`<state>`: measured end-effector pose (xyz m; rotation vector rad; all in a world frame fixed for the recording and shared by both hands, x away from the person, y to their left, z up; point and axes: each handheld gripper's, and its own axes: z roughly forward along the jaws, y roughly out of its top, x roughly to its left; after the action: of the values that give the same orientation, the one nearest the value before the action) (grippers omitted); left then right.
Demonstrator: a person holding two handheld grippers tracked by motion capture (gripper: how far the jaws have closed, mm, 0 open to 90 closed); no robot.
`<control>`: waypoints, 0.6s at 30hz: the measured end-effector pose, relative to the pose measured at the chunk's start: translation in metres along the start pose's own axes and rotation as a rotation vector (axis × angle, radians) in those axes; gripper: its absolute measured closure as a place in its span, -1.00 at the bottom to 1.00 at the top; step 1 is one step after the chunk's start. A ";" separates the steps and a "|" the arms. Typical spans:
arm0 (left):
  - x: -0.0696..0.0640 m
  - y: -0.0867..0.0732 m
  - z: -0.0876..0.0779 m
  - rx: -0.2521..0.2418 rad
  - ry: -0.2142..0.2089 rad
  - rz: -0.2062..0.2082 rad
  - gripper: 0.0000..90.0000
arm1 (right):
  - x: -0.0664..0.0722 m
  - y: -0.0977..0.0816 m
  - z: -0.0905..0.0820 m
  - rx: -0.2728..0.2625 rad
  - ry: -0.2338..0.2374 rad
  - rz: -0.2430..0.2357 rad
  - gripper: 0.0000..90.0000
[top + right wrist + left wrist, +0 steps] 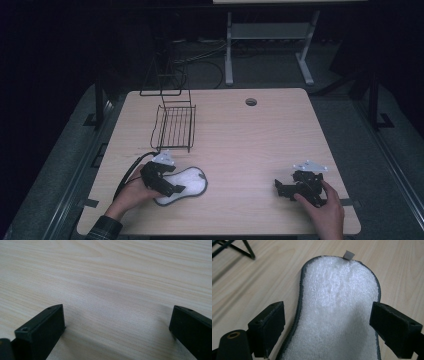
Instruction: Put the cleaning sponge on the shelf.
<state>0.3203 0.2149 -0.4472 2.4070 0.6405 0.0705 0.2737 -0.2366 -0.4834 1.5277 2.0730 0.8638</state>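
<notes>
i've got my left gripper open astride the pad, not yet gripped; right gripper open, idle.

Wire rack behind cloth pad

The white pad's near end is cut off by the left gripper view's bottom edge.

A light wooden table carries a black wire rack and a white terry pad.
</notes>
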 end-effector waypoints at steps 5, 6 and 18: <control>0.001 -0.004 0.008 0.009 -0.023 -0.005 -0.73 | 0.000 0.000 0.000 0.000 0.000 0.000 -1.00; 0.002 -0.004 0.008 0.015 -0.024 -0.001 -0.73 | 0.000 0.000 0.000 0.000 0.000 0.000 -1.00; -0.001 -0.003 0.011 0.035 -0.004 0.023 -0.73 | 0.000 0.000 0.000 0.000 0.000 -0.001 -1.00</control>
<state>0.3200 0.2099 -0.4577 2.4477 0.6174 0.0646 0.2736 -0.2366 -0.4834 1.5261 2.0737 0.8639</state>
